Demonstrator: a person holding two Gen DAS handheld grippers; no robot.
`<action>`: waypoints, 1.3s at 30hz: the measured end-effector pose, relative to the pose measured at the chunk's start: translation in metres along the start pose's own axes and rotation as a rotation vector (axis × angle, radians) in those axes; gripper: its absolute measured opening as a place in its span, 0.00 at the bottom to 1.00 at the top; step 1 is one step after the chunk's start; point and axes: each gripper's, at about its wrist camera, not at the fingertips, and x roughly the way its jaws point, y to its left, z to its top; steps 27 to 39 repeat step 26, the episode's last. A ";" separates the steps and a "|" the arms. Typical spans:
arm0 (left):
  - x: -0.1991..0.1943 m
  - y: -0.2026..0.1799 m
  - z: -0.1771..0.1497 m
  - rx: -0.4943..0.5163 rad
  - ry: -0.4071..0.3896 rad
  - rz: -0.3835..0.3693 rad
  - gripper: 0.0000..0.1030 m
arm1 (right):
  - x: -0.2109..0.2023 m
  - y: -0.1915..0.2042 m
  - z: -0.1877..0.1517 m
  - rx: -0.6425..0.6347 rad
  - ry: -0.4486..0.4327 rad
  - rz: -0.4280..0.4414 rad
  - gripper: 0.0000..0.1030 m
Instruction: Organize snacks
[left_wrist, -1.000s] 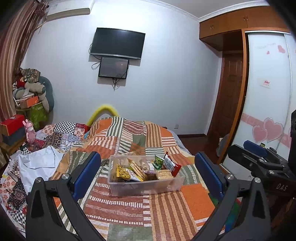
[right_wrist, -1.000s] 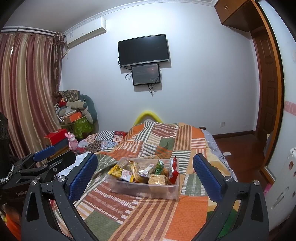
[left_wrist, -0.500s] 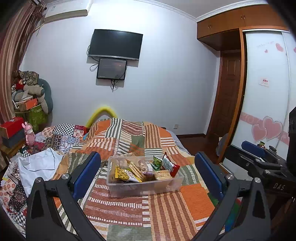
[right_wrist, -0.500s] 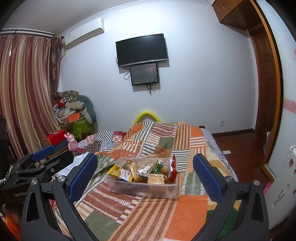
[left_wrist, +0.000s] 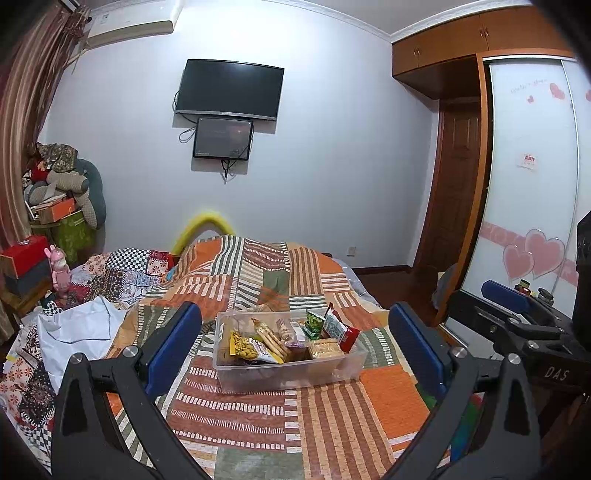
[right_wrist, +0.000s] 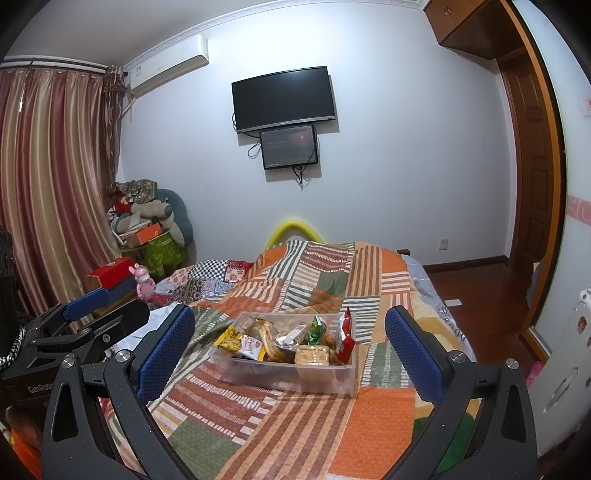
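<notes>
- Left gripper (left_wrist: 295, 343): jaws wide apart, nothing between them, held above the near part of the bed.
- Right gripper (right_wrist: 290, 350): jaws likewise wide, empty; it shows at the right edge of the left wrist view, beside the left one.
- Bedspread (left_wrist: 258, 410): patchwork, soft; judged a yielding base, so anything pressed down will sink.
- Clear plastic box (left_wrist: 284, 373): sits mid-bed, ahead of both grippers and apart from them; thin-walled, probably light.
- Snack packets (left_wrist: 258, 341): loose inside the box, some upright. Judged light, crinkly, slippery, contents brittle; take each by a sealed edge or across its flat faces, gently.
- Wall television (right_wrist: 283, 99): far wall, irrelevant.
</notes>
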 end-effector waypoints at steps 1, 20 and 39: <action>0.000 0.000 0.000 0.000 0.000 0.000 1.00 | 0.000 0.000 0.000 0.000 0.000 0.000 1.00; 0.004 0.003 0.000 -0.015 0.012 0.005 1.00 | -0.001 0.001 -0.001 0.002 0.007 0.001 1.00; 0.007 0.002 -0.001 -0.007 0.022 0.001 1.00 | 0.000 0.000 -0.001 0.003 0.012 0.001 1.00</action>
